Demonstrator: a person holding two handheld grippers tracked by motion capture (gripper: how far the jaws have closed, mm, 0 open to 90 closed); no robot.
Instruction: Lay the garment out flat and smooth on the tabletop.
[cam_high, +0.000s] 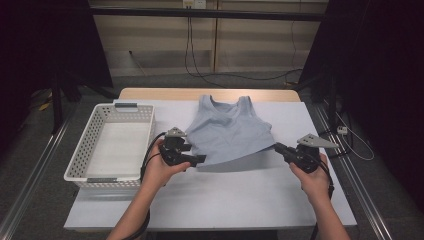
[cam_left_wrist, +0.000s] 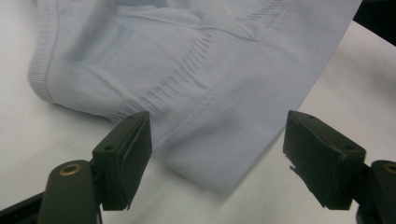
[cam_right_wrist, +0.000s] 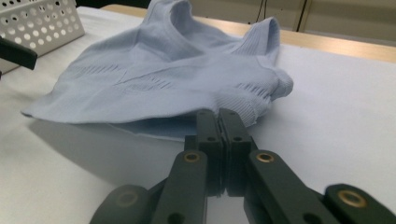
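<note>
1. A pale blue ribbed-knit tank top (cam_high: 227, 131) lies mid-table on the smooth white tabletop (cam_high: 250, 195).
2. The right gripper (cam_right_wrist: 219, 116) is clamped on the top's hem corner, lifting it.
3. The left gripper (cam_left_wrist: 217, 154) stands wide, its pads clear of the other corner.
4. A white perforated plastic basket (cam_high: 90, 150) sits left.

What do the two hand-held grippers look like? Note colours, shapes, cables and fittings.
The left gripper and the right gripper are black, each topped by a grey three-cornered plate, with black cables trailing back. The fingers are blocky black pads on arms with brass-coloured rivets.
</note>
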